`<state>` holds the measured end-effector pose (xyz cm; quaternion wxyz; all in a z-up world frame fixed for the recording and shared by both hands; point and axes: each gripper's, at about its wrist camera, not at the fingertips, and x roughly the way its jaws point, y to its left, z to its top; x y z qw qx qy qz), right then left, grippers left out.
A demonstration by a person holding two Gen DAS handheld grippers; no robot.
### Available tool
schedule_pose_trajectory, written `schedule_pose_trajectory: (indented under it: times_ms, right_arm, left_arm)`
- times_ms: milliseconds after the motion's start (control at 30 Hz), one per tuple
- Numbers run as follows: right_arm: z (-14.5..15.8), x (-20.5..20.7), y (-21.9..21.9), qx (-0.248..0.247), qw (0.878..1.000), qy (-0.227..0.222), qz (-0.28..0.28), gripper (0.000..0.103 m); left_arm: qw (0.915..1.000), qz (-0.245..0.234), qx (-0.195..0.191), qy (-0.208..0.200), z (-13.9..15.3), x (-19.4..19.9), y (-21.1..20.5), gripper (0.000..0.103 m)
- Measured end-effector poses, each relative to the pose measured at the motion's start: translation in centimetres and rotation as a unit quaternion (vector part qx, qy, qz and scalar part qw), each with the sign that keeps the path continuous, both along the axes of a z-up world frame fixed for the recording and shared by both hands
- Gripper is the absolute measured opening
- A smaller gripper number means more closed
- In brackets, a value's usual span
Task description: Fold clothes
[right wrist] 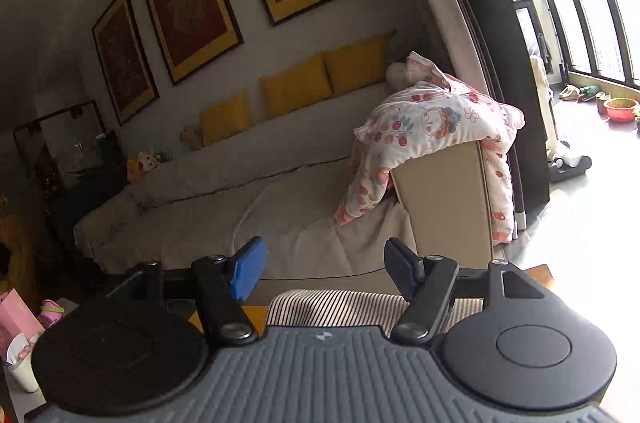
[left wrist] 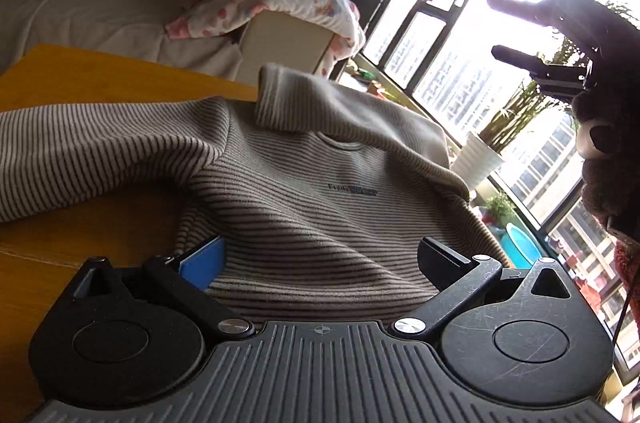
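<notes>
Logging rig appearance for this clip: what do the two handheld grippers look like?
Both match: a grey ribbed body with a small crosshair mark, two round black discs, and black linkage arms with silver pivot bolts. The left gripper and right gripper carry blue textured pads on black fingers. The discs look scratched.

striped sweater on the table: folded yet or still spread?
Partly folded. The beige striped knit sweater lies chest-up on the orange wooden table, one sleeve flipped across its collar, the other still stretched out sideways.
</notes>
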<state>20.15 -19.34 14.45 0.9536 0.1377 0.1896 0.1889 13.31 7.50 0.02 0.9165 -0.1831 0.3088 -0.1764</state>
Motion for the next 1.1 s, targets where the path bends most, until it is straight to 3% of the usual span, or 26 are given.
schedule_pose_trajectory:
  times_ms: [233, 333, 400, 500, 533, 567, 633, 767, 933, 1067, 1100]
  right_arm:
    - [-5.5, 0.7, -1.1, -0.023, 0.996, 0.075, -0.032, 0.066]
    - [-7.1, -0.1, 0.2, -0.121, 0.99, 0.064, -0.03, 0.064]
    - [-8.3, -1.5, 2.0, -0.241, 0.97, 0.031, -0.021, 0.064]
    - [-10.5, -3.8, 4.1, -0.407, 0.913, -0.036, -0.013, 0.064]
    - [-11.2, -4.4, 4.5, -0.446, 0.894, -0.053, -0.01, 0.064]
    - [-11.8, -4.6, 4.6, -0.467, 0.882, -0.06, -0.007, 0.064]
    - [-12.7, -5.0, 4.6, -0.493, 0.868, -0.064, 0.0, 0.064]
    - [-14.4, -4.8, 3.4, -0.528, 0.847, -0.059, -0.014, 0.063]
    - [-14.7, -5.2, 2.4, -0.524, 0.848, -0.076, -0.015, 0.062]
    - [-15.6, -5.4, 4.6, -0.574, 0.809, -0.123, 0.022, 0.059]
    - [-16.0, -5.0, 5.0, -0.584, 0.802, -0.124, 0.03, 0.044]
  left_arm:
    - [1.0, 0.002, 0.005, 0.002, 0.1, 0.1, -0.1, 0.103]
    - [1.0, 0.0, -0.003, -0.004, 1.5, 0.9, 0.2, 0.103]
    - [0.9999, -0.002, -0.011, -0.011, 2.8, 1.7, 0.5, 0.103]
    - [0.9996, -0.003, -0.025, -0.007, 4.5, 3.9, 1.0, 0.103]
    - [0.9996, 0.0, -0.028, 0.003, 4.7, 5.2, 1.0, 0.102]
    - [0.9995, 0.003, -0.03, 0.013, 4.9, 6.6, 1.0, 0.1]
    - [0.9997, 0.012, 0.01, 0.017, 4.7, 9.3, 0.4, 0.089]
    - [0.9971, 0.021, 0.067, 0.028, 3.0, 12.9, -0.7, 0.087]
    - [0.9943, 0.016, 0.103, 0.018, 1.6, 14.6, -2.4, 0.082]
    - [0.9911, 0.019, 0.13, 0.019, 0.6, 15.3, -3.7, 0.062]
    - [0.9895, 0.025, 0.142, 0.008, 0.8, 15.2, -4.0, 0.05]
